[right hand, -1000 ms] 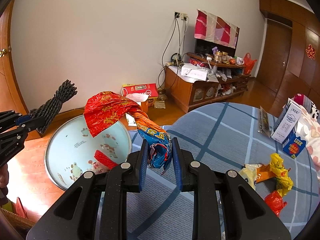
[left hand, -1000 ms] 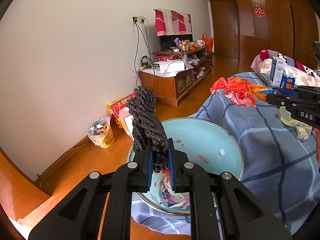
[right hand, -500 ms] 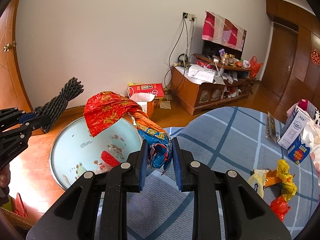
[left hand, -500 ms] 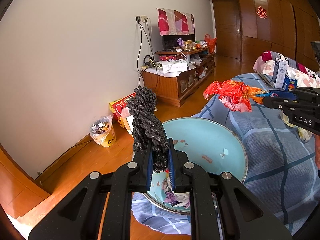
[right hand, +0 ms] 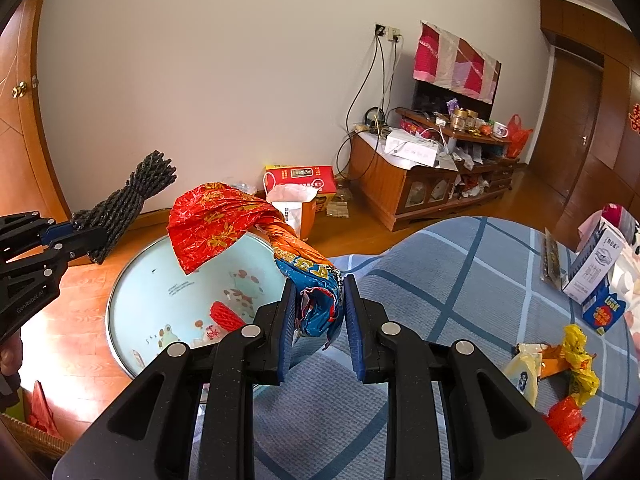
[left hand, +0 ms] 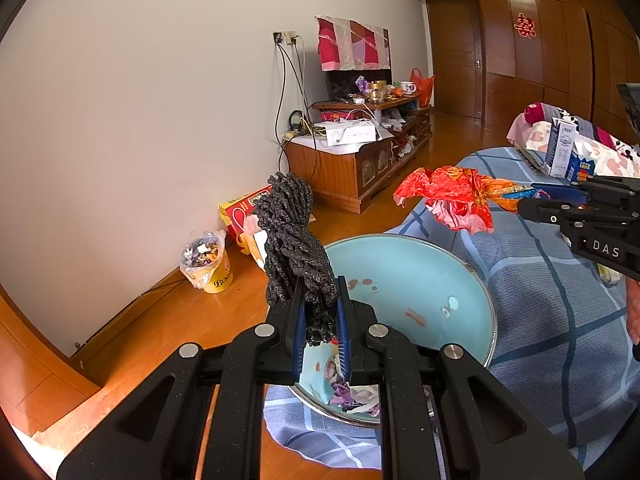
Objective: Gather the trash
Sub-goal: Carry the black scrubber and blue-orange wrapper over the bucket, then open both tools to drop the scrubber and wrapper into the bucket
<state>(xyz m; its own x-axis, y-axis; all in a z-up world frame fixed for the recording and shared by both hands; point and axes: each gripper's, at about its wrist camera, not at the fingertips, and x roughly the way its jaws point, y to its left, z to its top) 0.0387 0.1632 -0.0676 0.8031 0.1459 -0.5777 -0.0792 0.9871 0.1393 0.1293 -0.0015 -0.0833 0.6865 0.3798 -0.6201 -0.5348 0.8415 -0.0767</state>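
My left gripper (left hand: 320, 312) is shut on a bundle of dark grey knotted cord (left hand: 294, 240), held upright over the near rim of a light blue enamel basin (left hand: 420, 272). The basin sits at the edge of a table with a blue checked cloth (left hand: 560, 320) and holds a few scraps at the bottom (left hand: 352, 392). My right gripper (right hand: 319, 308) is shut on a twisted red, orange and blue foil wrapper (right hand: 216, 228), whose red end hangs above the basin (right hand: 168, 292). From the left wrist view the wrapper (left hand: 448, 196) floats above the basin's far rim.
Crumpled yellow, orange and red wrappers (right hand: 560, 368) lie on the cloth at right, beside a milk carton (right hand: 596, 264). On the wooden floor stand a yellow cup with a bag of trash (left hand: 208, 260), a red box (right hand: 300, 180) and a low TV cabinet (right hand: 432, 184).
The red wrapper in my right gripper has drifted left and a little toward the basin. My left gripper and the cord stay still.
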